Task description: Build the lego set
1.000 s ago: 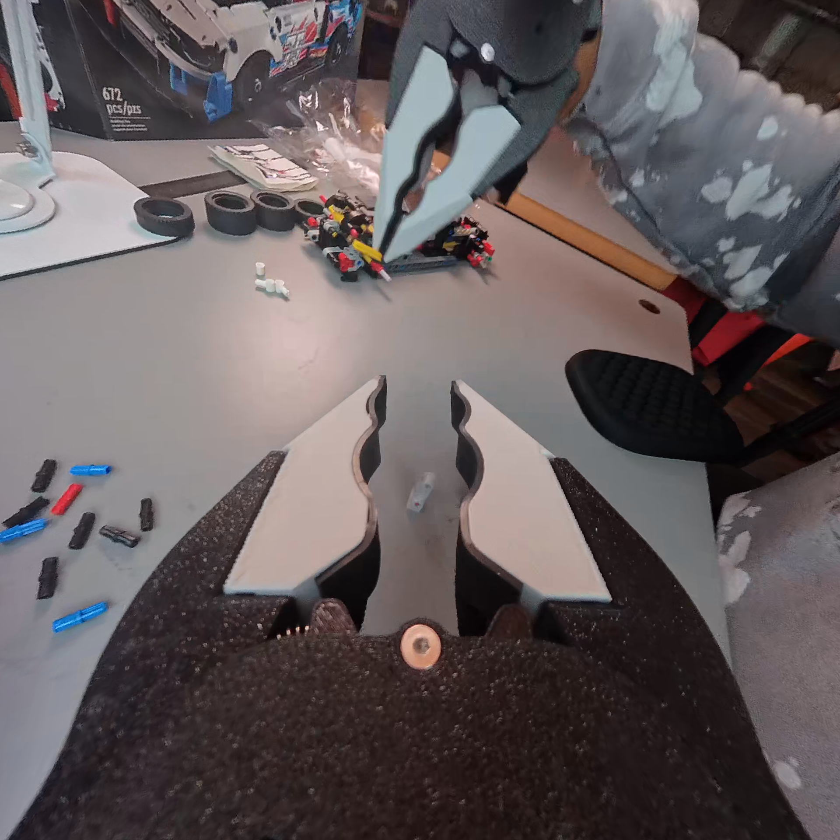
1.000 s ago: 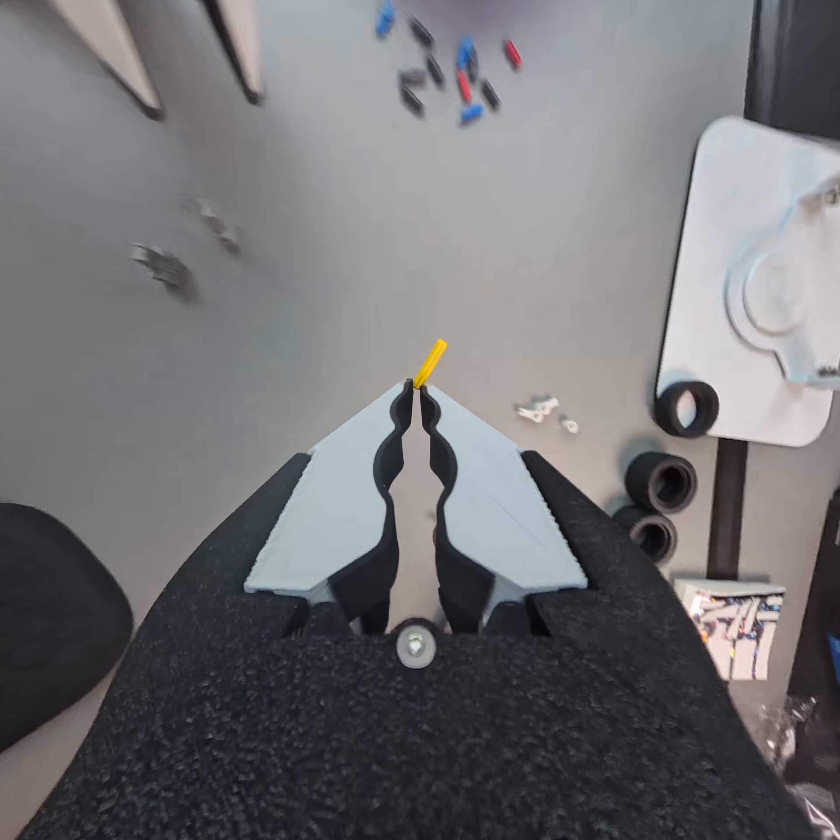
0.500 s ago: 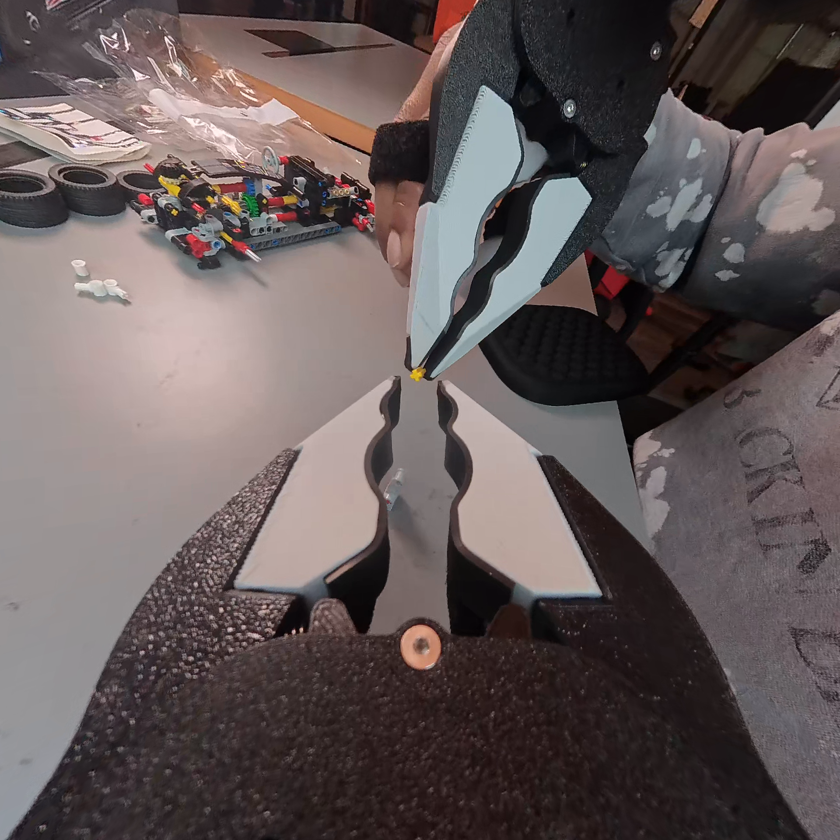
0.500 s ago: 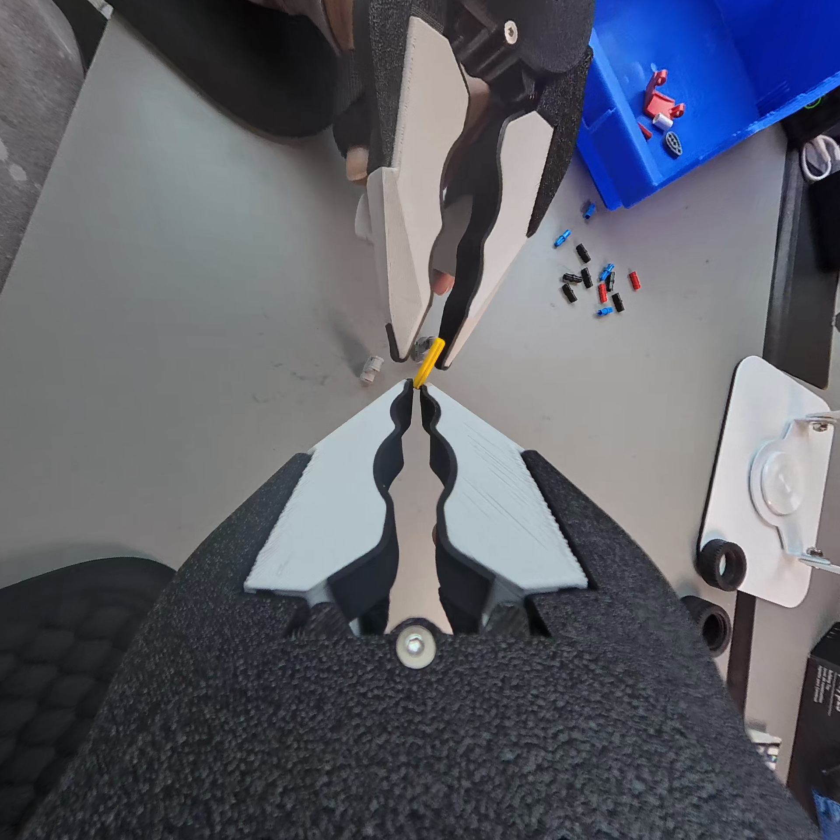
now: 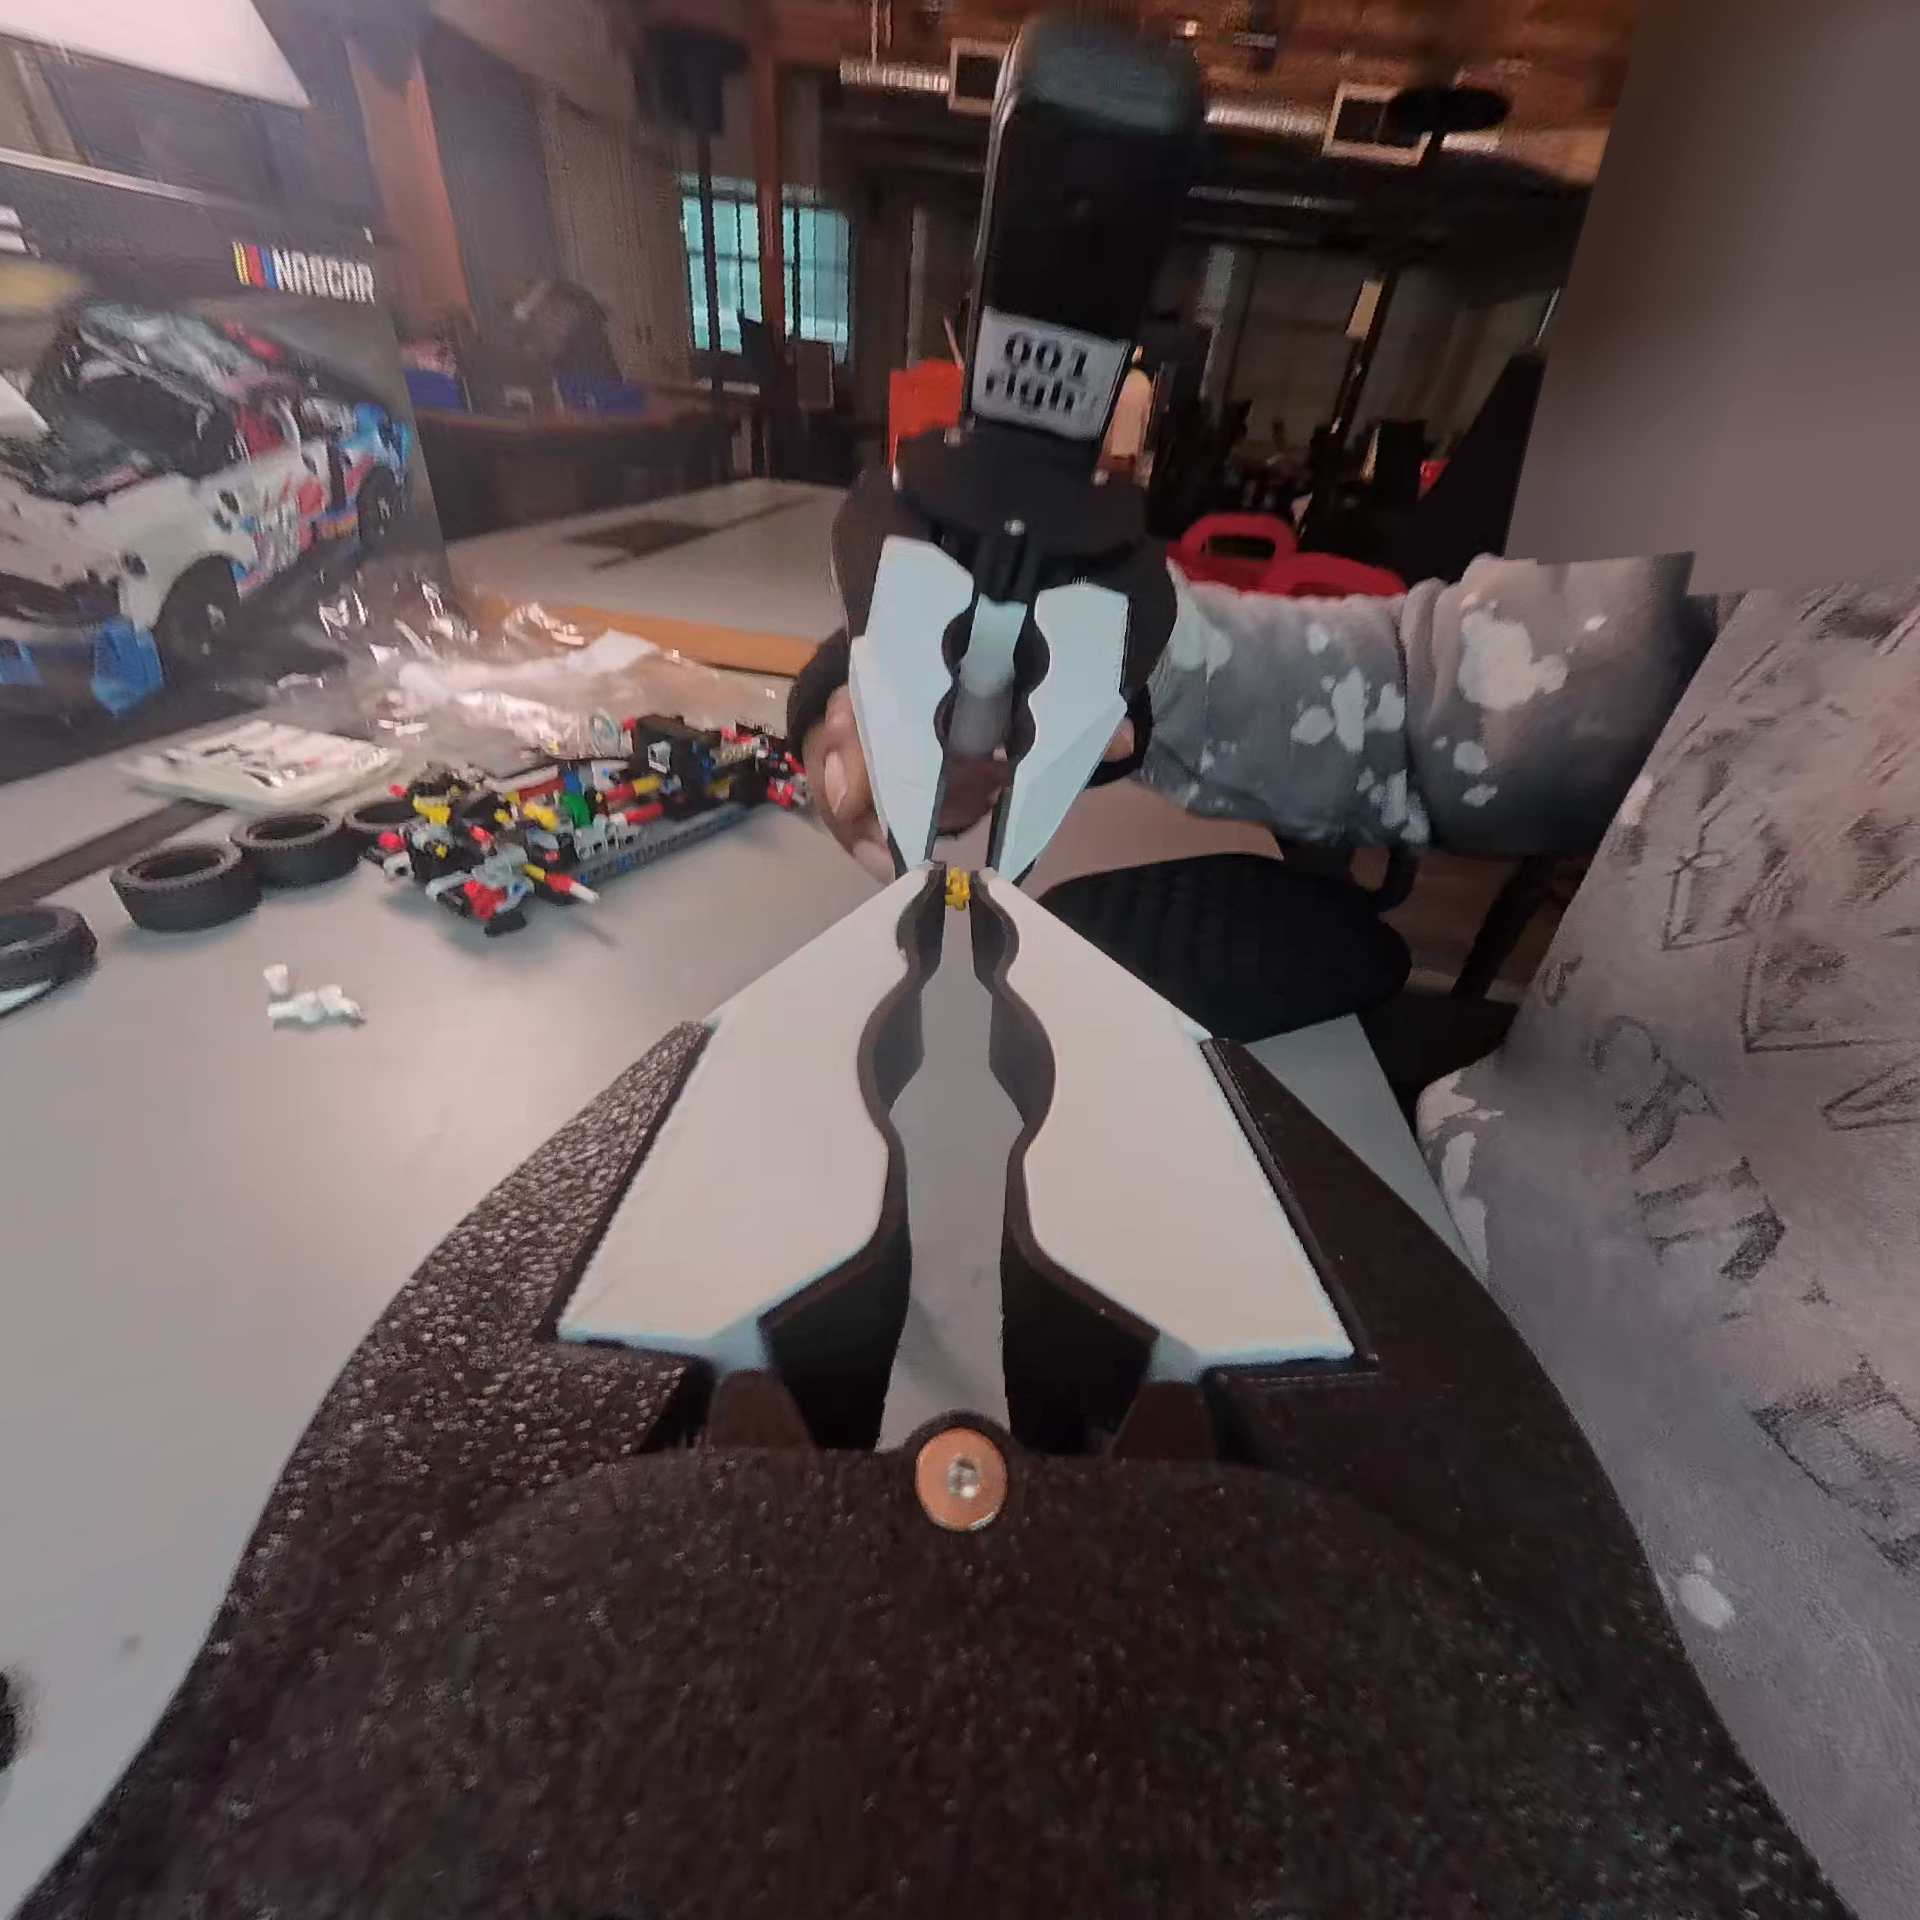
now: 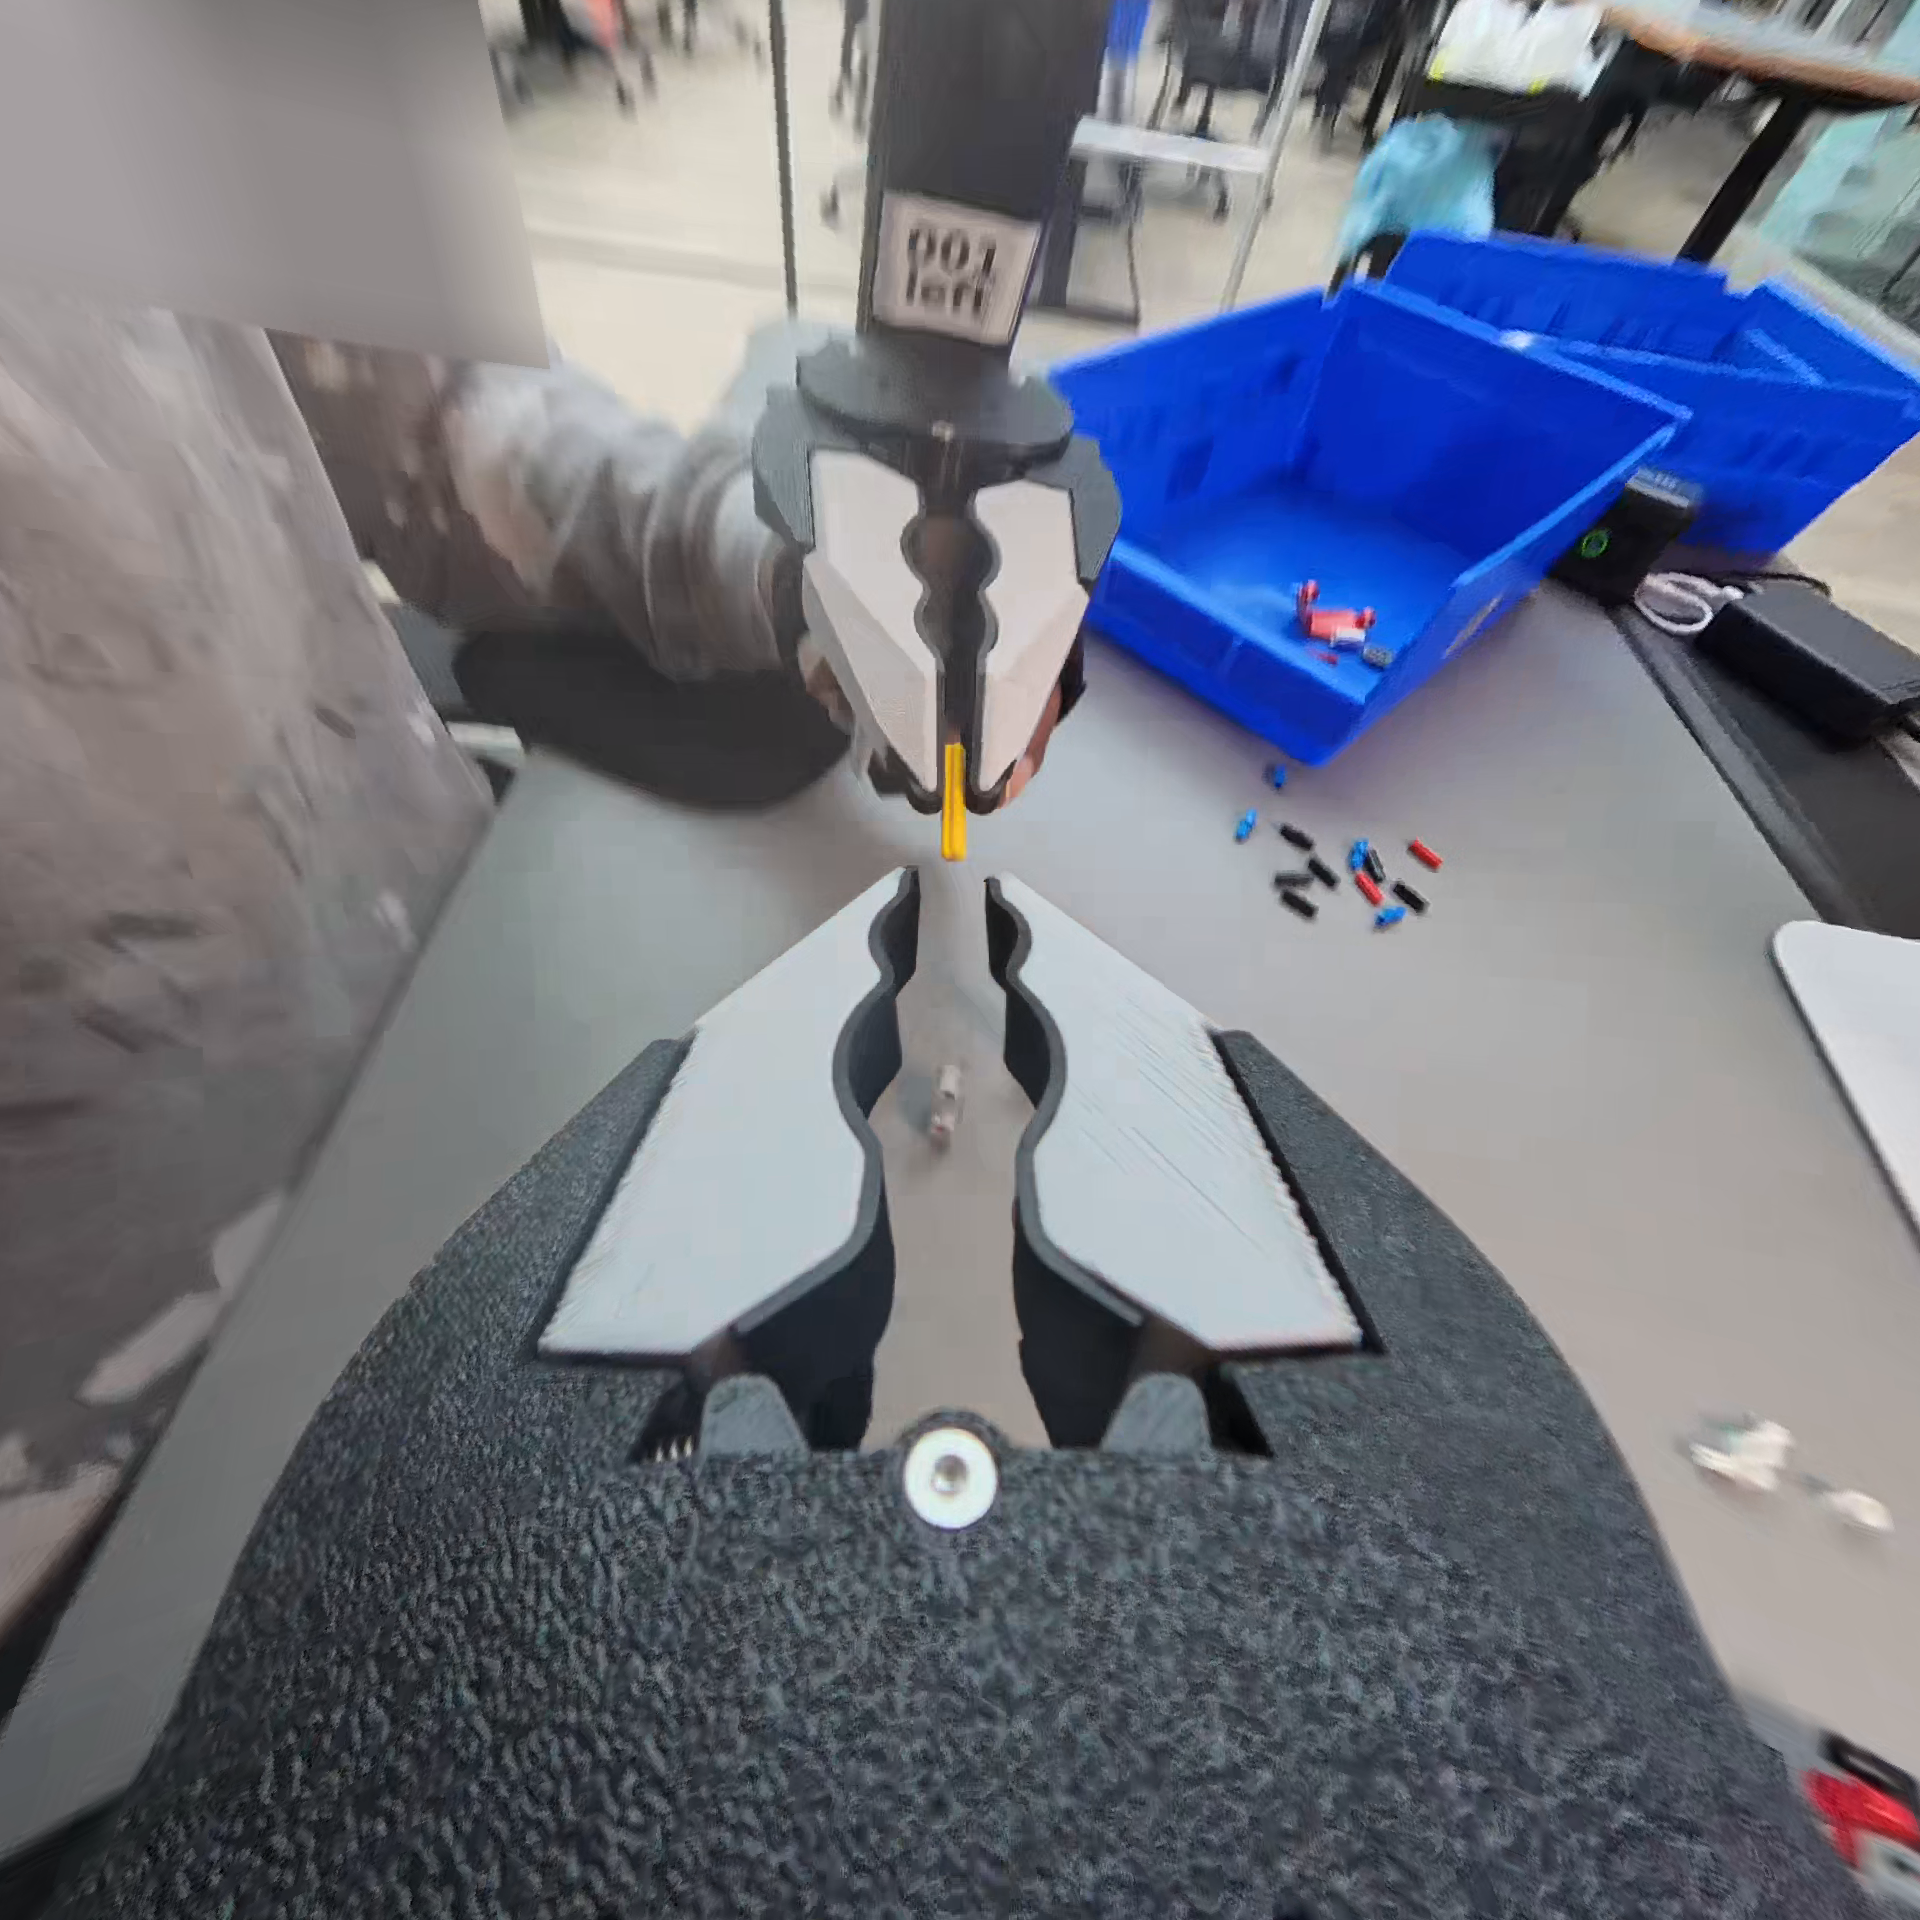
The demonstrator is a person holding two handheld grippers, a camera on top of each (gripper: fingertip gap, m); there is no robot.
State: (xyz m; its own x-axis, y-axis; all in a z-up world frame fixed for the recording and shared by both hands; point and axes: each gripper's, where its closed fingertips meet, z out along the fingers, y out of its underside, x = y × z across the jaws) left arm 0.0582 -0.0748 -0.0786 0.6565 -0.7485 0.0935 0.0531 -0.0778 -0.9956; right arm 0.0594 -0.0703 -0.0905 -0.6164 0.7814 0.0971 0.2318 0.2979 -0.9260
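Observation:
A thin yellow axle is pinched at the tip of my left gripper, which is shut on it; in the left wrist view only the axle's end shows. My right gripper is open and empty. It faces the left gripper tip to tip, with the axle's free end just in front of its jaws. Both are held above the grey table. The partly built car chassis lies at the far left of the table. A small grey piece lies on the table below my right gripper.
Black tyres and small white pieces lie near the chassis, with the set's box and plastic bags behind. A blue bin and several loose pins lie on the other side. A black chair seat is at the table's edge. The tips of both grippers are at nearly the same place.
The yellow axle has passed from my right gripper to my left. The right gripper has opened and the left has shut on the axle. Both have tilted up to face each other.

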